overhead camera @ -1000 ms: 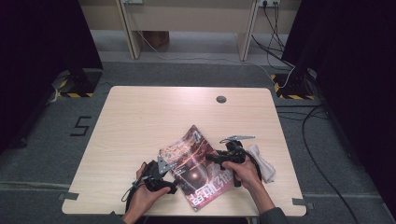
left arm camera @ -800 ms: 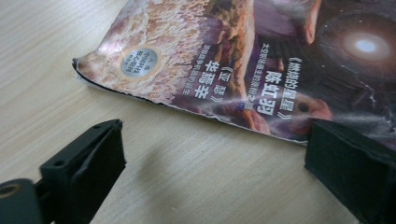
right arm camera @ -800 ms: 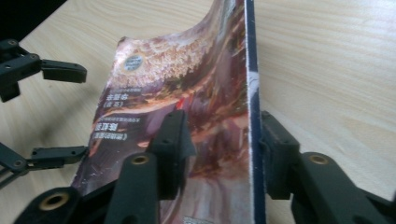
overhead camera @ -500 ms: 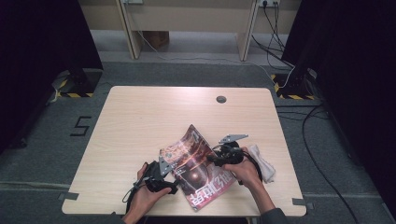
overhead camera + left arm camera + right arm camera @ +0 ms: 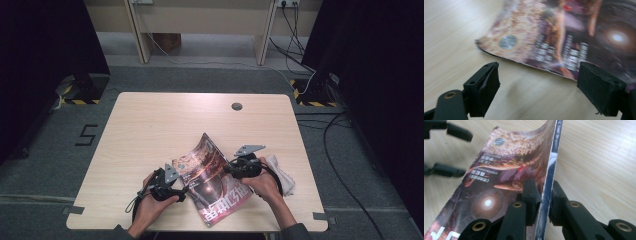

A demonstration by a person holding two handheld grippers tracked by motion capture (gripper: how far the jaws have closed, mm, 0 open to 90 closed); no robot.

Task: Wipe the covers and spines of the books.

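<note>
A glossy magazine (image 5: 212,182) with a dark purple cover lies near the table's front edge, its right side curled upward. My right gripper (image 5: 234,169) is shut on that raised right edge; in the right gripper view the jaws of the gripper (image 5: 544,195) pinch the edge of the magazine (image 5: 499,182) between them. My left gripper (image 5: 176,186) sits at the magazine's left edge and is open. In the left gripper view the left gripper (image 5: 541,82) spans bare table, with the magazine (image 5: 564,37) just ahead. The left gripper (image 5: 451,151) also appears far off in the right gripper view.
A crumpled white cloth (image 5: 281,172) lies right of the right hand. The light wooden table (image 5: 165,125) has a round cable hole (image 5: 237,106) near its far edge. Cables run over the grey floor beyond and to the right.
Little differs: the right gripper has shifted slightly at the magazine's right edge, and the left gripper stays beside the left edge.
</note>
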